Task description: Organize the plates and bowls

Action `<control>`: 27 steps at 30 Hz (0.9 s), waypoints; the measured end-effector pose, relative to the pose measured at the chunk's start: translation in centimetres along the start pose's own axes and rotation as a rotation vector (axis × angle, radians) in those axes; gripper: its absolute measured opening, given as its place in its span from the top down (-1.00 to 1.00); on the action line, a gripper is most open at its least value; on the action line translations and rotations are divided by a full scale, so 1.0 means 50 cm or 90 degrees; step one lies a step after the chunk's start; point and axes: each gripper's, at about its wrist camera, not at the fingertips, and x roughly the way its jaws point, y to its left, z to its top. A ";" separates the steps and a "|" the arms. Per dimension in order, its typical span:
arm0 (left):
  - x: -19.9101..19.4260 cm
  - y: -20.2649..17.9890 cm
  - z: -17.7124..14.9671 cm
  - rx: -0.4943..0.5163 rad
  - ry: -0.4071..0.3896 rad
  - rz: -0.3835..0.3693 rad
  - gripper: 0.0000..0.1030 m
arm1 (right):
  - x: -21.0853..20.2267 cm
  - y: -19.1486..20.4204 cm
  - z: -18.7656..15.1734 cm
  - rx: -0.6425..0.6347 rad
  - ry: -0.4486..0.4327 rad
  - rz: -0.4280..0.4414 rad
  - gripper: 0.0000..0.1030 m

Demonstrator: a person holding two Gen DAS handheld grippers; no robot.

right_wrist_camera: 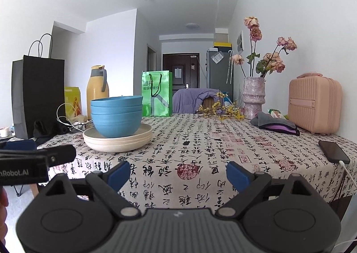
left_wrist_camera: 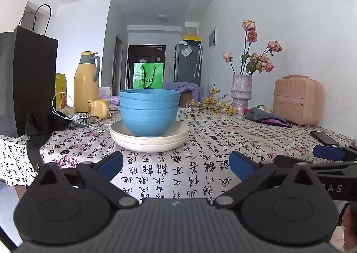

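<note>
Tablecloth (left_wrist_camera: 200, 141) is carrying one pile toward its far left corner: three cream plates (left_wrist_camera: 149, 140) are lying stacked, and three blue bowls (left_wrist_camera: 149, 117) are nesting upright on top of them. Seen along the left gripper (left_wrist_camera: 176, 163), the pile is sitting dead ahead; from the right gripper (right_wrist_camera: 178, 172) it is lying ahead and leftward, so the left seems nearer. Both grippers are hovering with jaws spread, pinching nothing.
</note>
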 end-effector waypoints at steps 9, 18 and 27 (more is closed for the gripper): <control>0.001 0.002 -0.001 -0.003 0.002 0.003 -1.00 | 0.005 -0.001 0.001 0.003 0.007 -0.002 -0.80; 0.002 0.000 0.000 0.000 0.003 0.002 -1.00 | 0.004 -0.002 -0.001 0.005 0.008 -0.002 -0.80; 0.002 -0.001 -0.001 0.001 0.001 0.005 -1.00 | 0.005 0.000 -0.003 0.004 0.007 0.005 -0.80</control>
